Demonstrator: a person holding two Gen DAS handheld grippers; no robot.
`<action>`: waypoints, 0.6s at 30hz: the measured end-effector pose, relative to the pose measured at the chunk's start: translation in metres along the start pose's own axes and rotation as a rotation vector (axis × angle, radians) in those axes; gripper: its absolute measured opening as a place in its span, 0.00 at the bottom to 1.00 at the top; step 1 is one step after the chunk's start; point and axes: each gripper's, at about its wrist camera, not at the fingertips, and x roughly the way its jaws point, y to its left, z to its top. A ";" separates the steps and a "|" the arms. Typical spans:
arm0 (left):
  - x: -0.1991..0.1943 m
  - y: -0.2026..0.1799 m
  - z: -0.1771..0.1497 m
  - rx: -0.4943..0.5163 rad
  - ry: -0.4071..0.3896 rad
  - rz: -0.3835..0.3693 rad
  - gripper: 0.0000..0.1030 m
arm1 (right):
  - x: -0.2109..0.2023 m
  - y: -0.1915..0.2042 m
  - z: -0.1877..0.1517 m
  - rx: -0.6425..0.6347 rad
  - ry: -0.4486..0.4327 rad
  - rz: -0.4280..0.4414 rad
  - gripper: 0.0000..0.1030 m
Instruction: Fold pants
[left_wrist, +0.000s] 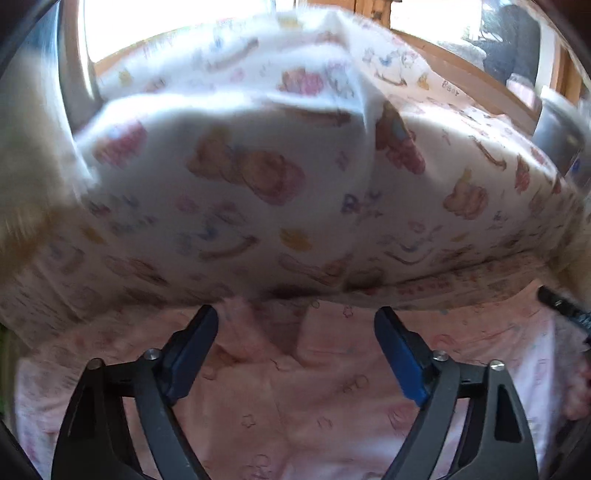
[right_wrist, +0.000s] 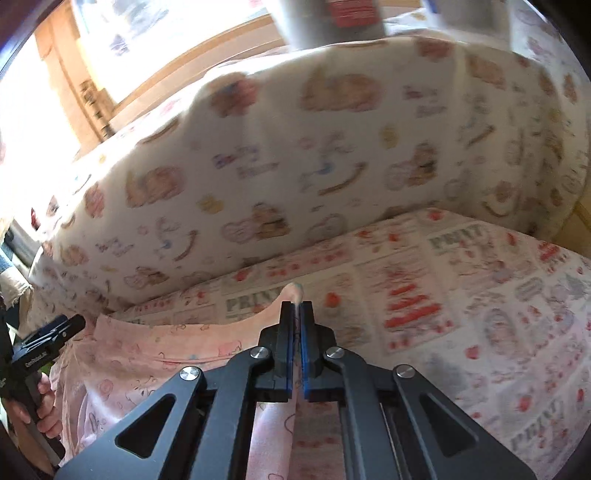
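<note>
**Ana:** Pinching a peak of the pink pants (right_wrist: 159, 373), the right claw (right_wrist: 295, 306) has its two pads pressed together on the cloth, and a little tuft pokes out past the tips. The pants lie spread on the bed sheet (right_wrist: 461, 295), the one with red print, and the big quilt (right_wrist: 295, 155) with bears rises like a wall just behind them.

**Ben:** And the left claw (left_wrist: 297, 314)?

**Ana:** It stands apart, with nothing between its pads. It hangs over the pants (left_wrist: 295, 387), near their far edge where the quilt (left_wrist: 258, 177) begins.

**Ben:** What could go wrong from here?

**Ana:** The right claw seems to hold only a thin fold near the edge. A quick pull could slip the cloth out, or lift one layer and leave the other behind, so the fold would come out crooked. The left claw could also close on the quilt or the sheet along with the pants, since all three lie so close there.

**Ben:** Do the two views differ?

**Ana:** Yes. Only the right view shows the grip itself, most of the printed sheet, and at its left edge the left claw's handle in the person's hand (right_wrist: 46, 402). Only the left view shows the open pads over the pants and a dark tip (left_wrist: 561, 302) at its right edge, likely the other claw, too blurred to be sure.
</note>
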 end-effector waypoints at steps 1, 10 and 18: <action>0.004 0.000 0.000 -0.014 0.015 -0.016 0.70 | 0.001 -0.002 0.004 0.000 0.008 -0.009 0.02; 0.026 -0.018 0.002 -0.037 0.026 -0.143 0.46 | 0.003 -0.016 -0.001 0.002 0.123 -0.125 0.02; 0.031 -0.034 -0.001 0.008 -0.056 -0.087 0.02 | -0.004 -0.013 0.000 -0.014 0.124 -0.130 0.02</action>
